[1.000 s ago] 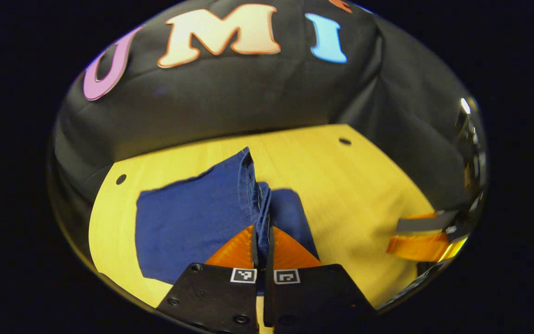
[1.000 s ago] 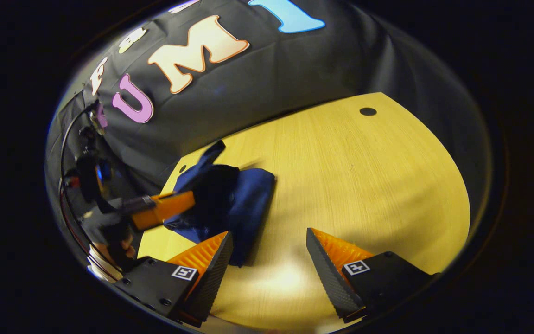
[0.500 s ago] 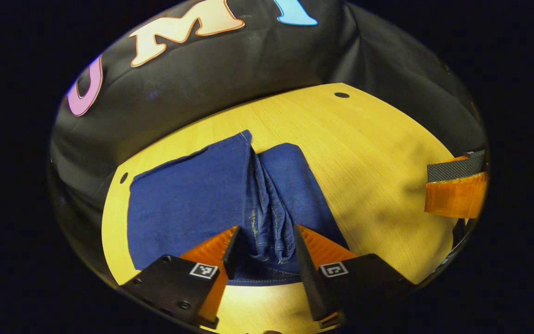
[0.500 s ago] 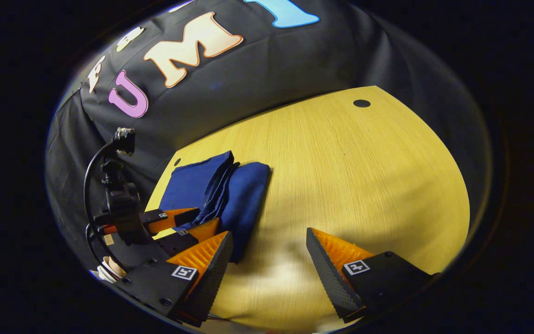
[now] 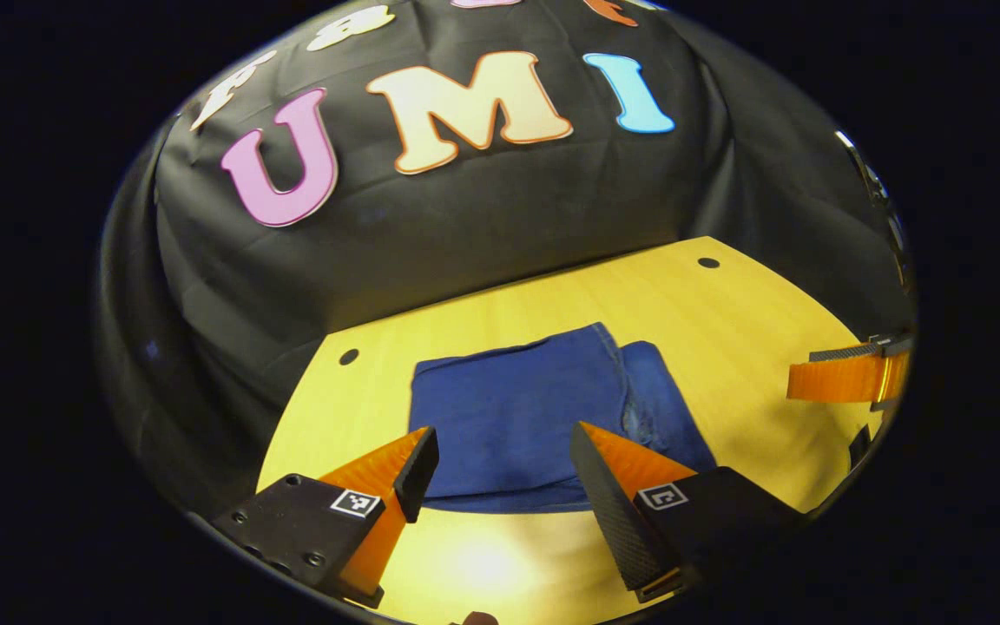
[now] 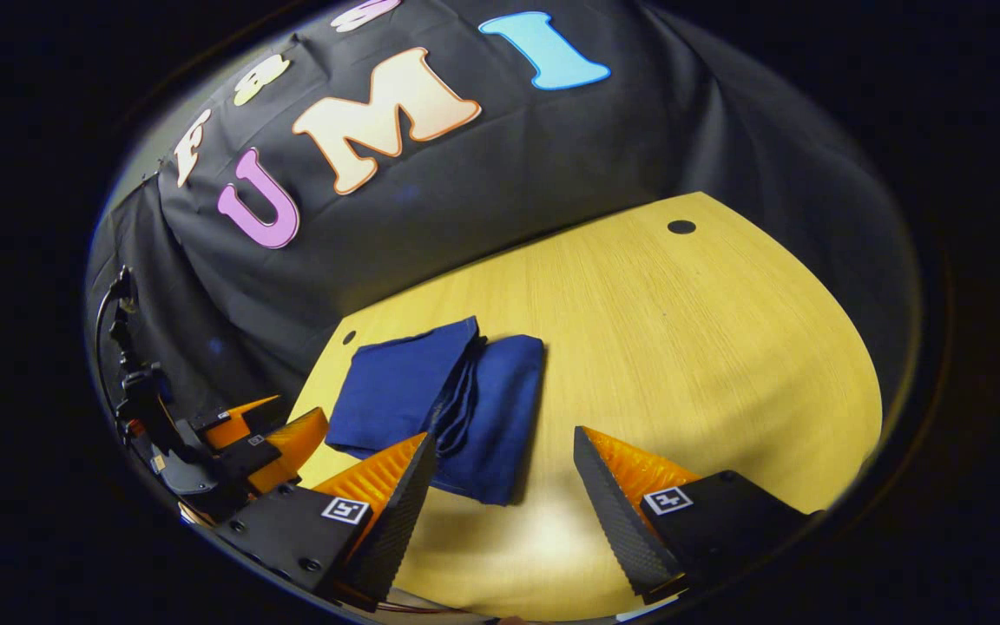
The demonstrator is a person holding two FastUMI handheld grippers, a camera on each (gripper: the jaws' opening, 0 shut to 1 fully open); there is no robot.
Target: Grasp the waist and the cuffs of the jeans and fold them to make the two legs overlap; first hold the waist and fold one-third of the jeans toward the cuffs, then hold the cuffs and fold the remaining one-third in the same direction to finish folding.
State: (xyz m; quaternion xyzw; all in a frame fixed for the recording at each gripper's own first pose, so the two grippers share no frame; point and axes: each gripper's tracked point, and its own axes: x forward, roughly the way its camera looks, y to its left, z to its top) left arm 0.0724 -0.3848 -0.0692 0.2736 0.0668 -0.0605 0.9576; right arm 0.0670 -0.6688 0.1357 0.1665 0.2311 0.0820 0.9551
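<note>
On the worktop, left gripper view: the jeans [image 5: 543,417] lie as a compact folded bundle on the yellow worktop [image 5: 743,304], just ahead of the fingers; a thicker roll of layers runs along the bundle's right side
Left hand-held gripper [image 5: 500,473]: jaws spread wide, nothing between them; the fingers sit at the bundle's near edge and frame it, and contact cannot be told
Other tool, same view: the right hand-held gripper [image 5: 847,379] pokes in from the right edge, well apart from the denim

Right gripper view, jeans [image 6: 444,404]: same bundle, lying left of centre near the worktop's [image 6: 708,347] far-left corner; the top flap sits beside a rounded fold, its edges not flush
Right hand-held gripper [image 6: 504,477]: jaws wide apart, holding nothing; its left finger overlaps the bundle's near corner in the picture, whether touching cannot be told
Left hand-held gripper [image 6: 266,434]: seen at the lower left, just beside the bundle

Stage, as judged: both thirds appear folded, so the task looks at or near its end
Risk one: a finger drawn back low could snag the near hem and drag the top layer open; the cause would be the fingers' closeness to the edge
Risk two: the bulky roll could spring back and slump sideways; stiff stacked denim with nothing pinning it would be the cause
</note>
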